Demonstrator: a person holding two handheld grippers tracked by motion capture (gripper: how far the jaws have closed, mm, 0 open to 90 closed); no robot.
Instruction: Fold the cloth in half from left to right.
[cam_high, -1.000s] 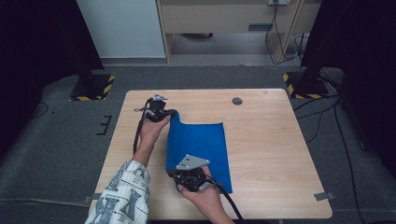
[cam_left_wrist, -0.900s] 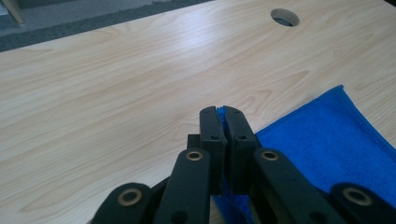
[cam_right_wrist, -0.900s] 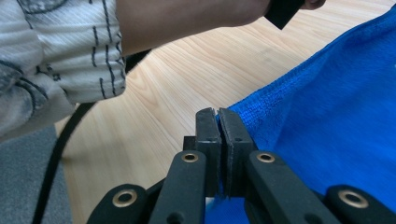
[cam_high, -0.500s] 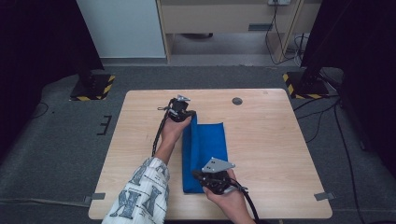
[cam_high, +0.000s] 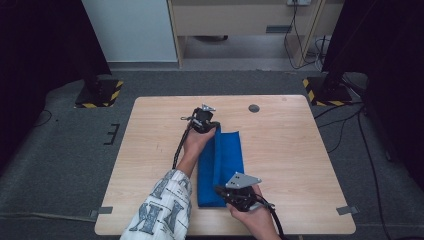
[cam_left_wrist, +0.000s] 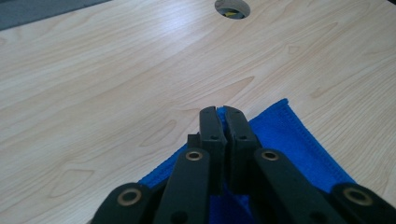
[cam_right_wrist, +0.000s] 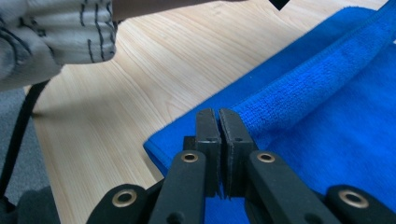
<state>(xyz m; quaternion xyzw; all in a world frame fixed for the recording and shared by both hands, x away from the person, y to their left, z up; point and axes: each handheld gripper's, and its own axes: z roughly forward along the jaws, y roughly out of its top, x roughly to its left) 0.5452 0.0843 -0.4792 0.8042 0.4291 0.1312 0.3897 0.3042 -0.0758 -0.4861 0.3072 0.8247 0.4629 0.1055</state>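
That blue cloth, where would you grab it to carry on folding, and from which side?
Probably at its corners. The blue cloth lies as a long strip on the table, with the folded layer's edge raised along its left half. The left claw pinches the far corner and the right claw the near one, each coming from its own end, so the layer lifts evenly.

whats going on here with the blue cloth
A person is folding a blue towel on a wooden table with two handheld grippers. The left gripper pinches the towel's far end, the right gripper its near end, both with jaws closed on a layer of cloth. The towel lies in a narrow strip, one side doubled over the other.
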